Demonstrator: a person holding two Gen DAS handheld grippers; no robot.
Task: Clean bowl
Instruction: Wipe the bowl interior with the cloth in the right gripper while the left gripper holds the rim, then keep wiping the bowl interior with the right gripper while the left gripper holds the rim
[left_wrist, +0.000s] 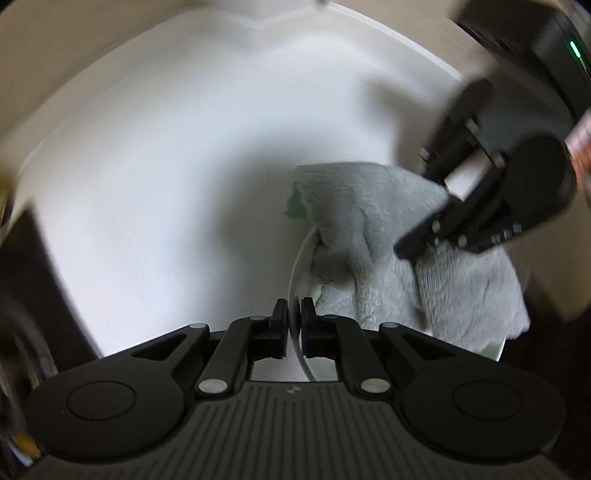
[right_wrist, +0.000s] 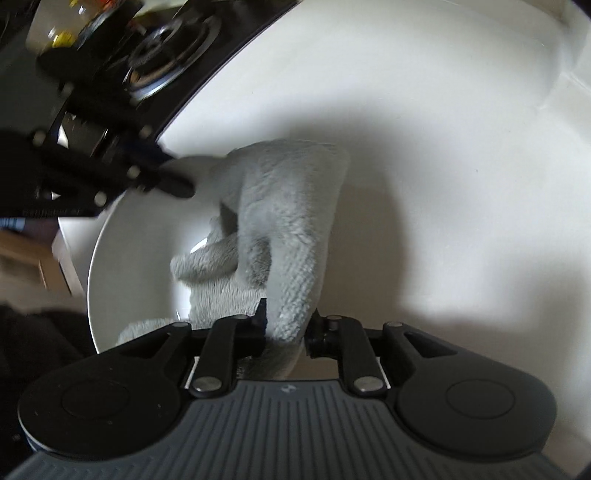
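Two claws at work over one shallow white ceramic bowl (right_wrist: 129, 258), wiping step in hand. Left gripper (left_wrist: 294, 314) clenched on the bowl's thin rim, rim seen edge-on between the two pads, bowl thus steadied and tilted above the white basin (left_wrist: 147, 166). Right gripper (right_wrist: 286, 325) clamped on a bunched fold of the fluffy pale-grey microfibre cloth (right_wrist: 288, 221); cloth draped forward from the jaws, over the far rim and down into the bowl's hollow. Bowl directly ahead of and below the right claw, its far-left edge under the left claw's fingertips in the right wrist view. A small green patch (left_wrist: 293, 201) beyond the cloth's far edge in the left wrist view, possibly a second rag or a sponge; too blurred to settle.

Next move, as judged: a sweep of the cloth round the inner wall, firm hold kept on the rim, slight turn of the bowl to bring unwiped surface under the cloth. Care called for against slip of the thin rim between the pads.

Bowl surface: glossy, plain white, one bright highlight near the cloth, no visible food residue on the exposed part; remainder hidden beneath the cloth.
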